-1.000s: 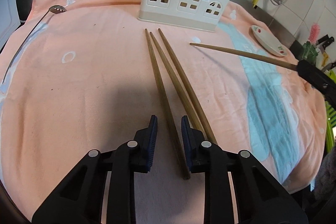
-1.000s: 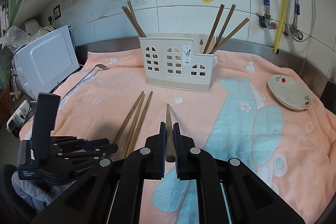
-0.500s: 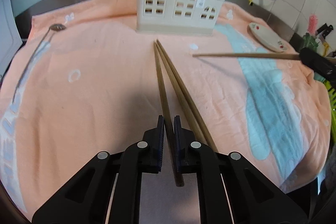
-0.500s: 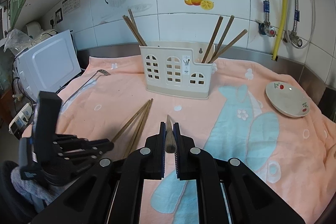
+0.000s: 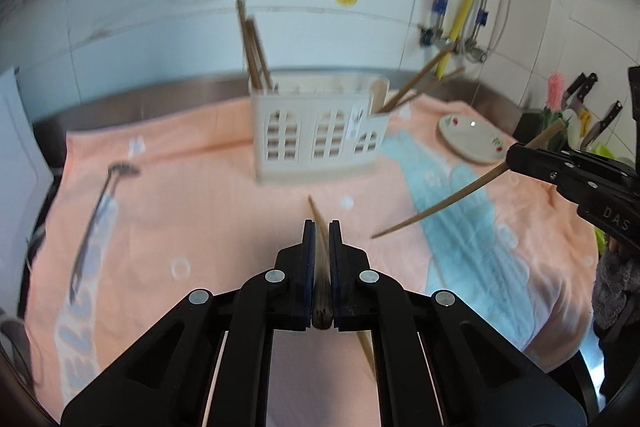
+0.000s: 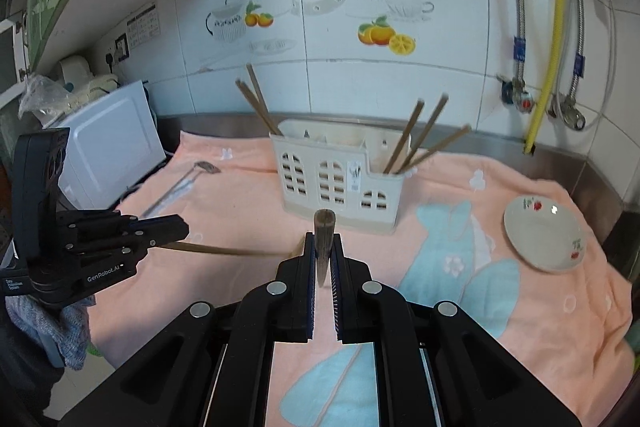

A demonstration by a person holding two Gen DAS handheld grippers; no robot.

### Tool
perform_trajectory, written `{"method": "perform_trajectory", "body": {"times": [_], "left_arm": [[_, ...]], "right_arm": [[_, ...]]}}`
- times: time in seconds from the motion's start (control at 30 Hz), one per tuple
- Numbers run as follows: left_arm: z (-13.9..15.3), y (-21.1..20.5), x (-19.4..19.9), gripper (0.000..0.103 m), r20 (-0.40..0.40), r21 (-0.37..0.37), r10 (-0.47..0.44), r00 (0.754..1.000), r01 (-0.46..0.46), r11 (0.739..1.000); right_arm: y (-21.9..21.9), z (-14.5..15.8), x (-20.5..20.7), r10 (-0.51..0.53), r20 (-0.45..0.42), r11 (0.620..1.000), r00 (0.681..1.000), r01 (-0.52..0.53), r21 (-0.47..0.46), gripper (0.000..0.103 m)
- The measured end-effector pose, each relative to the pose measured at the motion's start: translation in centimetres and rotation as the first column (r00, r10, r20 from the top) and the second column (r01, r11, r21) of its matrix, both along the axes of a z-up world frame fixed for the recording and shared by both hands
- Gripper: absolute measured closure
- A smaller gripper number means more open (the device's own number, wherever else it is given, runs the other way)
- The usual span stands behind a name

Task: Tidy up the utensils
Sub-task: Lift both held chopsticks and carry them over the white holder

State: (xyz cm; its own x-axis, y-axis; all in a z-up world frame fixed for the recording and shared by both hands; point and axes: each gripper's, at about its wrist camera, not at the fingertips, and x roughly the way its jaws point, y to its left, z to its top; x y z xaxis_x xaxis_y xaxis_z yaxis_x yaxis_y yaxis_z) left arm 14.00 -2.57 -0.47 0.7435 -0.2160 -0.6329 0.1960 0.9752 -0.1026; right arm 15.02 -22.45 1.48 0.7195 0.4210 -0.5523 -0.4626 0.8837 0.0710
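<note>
A cream utensil holder point(image 5: 320, 135) point(image 6: 340, 179) stands at the back of the peach towel, with several wooden chopsticks upright in it. My left gripper point(image 5: 321, 227) is shut on a wooden chopstick point(image 5: 318, 223), lifted off the towel and pointing at the holder. It also shows in the right wrist view point(image 6: 178, 229) with its chopstick point(image 6: 224, 250) level. My right gripper point(image 6: 322, 241) is shut on another chopstick point(image 6: 323, 227), tilted butt-up. In the left wrist view that chopstick point(image 5: 440, 205) slants down to the left from the right gripper point(image 5: 514, 157).
A metal ladle point(image 5: 100, 211) point(image 6: 180, 183) lies on the towel at the left. A small white dish point(image 5: 474, 143) point(image 6: 544, 233) sits at the right. A white microwave point(image 6: 108, 143) stands at the left. Knives point(image 5: 600, 119) and pipes point(image 6: 548, 67) are at the far right.
My left gripper closed on one chopstick from the towel and lifted it, tilting up toward the holder. My right gripper raised its chopstick and tipped it steeply.
</note>
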Motion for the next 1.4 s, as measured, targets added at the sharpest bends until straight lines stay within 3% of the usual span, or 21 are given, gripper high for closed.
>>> {"method": "perform_trajectory", "body": {"times": [0.37, 0.87, 1.13, 1.4], "left_arm": [[5.7, -1.4, 3.7, 0.097, 0.051, 0.03, -0.071, 0.996, 0.07, 0.997], [15.9, -2.9, 9.1, 0.098, 0.217, 0.056, -0.085, 0.972, 0.074, 0.996], [19.9, -2.3, 13.8, 0.098, 0.304, -0.005, -0.047, 0.951, 0.051, 0.999], [19.9, -1.3, 17.6, 0.098, 0.362, -0.022, 0.015, 0.932, -0.008, 1.0]], "right_arm": [[-1.2, 6.7, 4.0, 0.019, 0.01, 1.0, 1.0, -0.019, 0.007, 0.096], [-1.8, 11.6, 7.9, 0.007, 0.059, 1.0, 0.998, -0.008, 0.02, 0.096], [-1.7, 12.4, 10.2, -0.039, 0.088, 0.999, 0.995, 0.039, -0.002, 0.096], [-1.1, 10.9, 12.6, -0.047, 0.058, 0.998, 0.997, 0.048, -0.028, 0.096]]}}
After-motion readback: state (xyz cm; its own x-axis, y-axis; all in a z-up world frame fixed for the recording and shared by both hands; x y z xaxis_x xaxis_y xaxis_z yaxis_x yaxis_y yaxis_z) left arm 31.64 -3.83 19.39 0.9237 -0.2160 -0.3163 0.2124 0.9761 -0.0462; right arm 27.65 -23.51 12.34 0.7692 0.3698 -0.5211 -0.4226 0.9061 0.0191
